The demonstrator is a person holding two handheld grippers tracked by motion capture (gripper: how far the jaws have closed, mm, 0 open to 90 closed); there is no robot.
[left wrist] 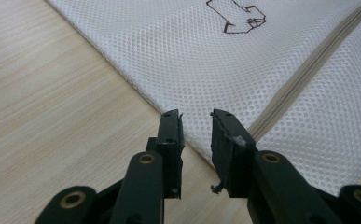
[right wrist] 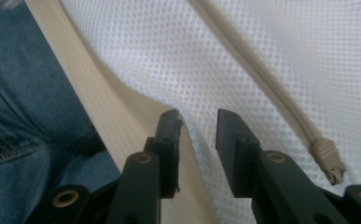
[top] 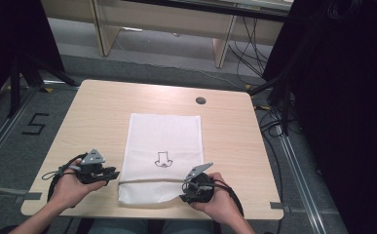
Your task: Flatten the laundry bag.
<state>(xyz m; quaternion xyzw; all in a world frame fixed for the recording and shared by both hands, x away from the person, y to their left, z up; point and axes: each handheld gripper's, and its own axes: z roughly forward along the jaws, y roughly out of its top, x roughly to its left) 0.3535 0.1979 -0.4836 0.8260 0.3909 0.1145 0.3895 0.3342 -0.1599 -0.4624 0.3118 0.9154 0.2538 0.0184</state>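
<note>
Approach step, as judged: left gripper and right gripper, both parted and empty, at near corners of white mesh bag on table; next, closing on its edges.

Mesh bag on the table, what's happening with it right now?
A person holds a tool in each hand at the near end of a white mesh zipper bag lying flat on the wooden table. The left tool is open at the bag's edge by the zipper line. The right tool is open over the mesh near the zipper's end. Neither grips it yet.
</note>
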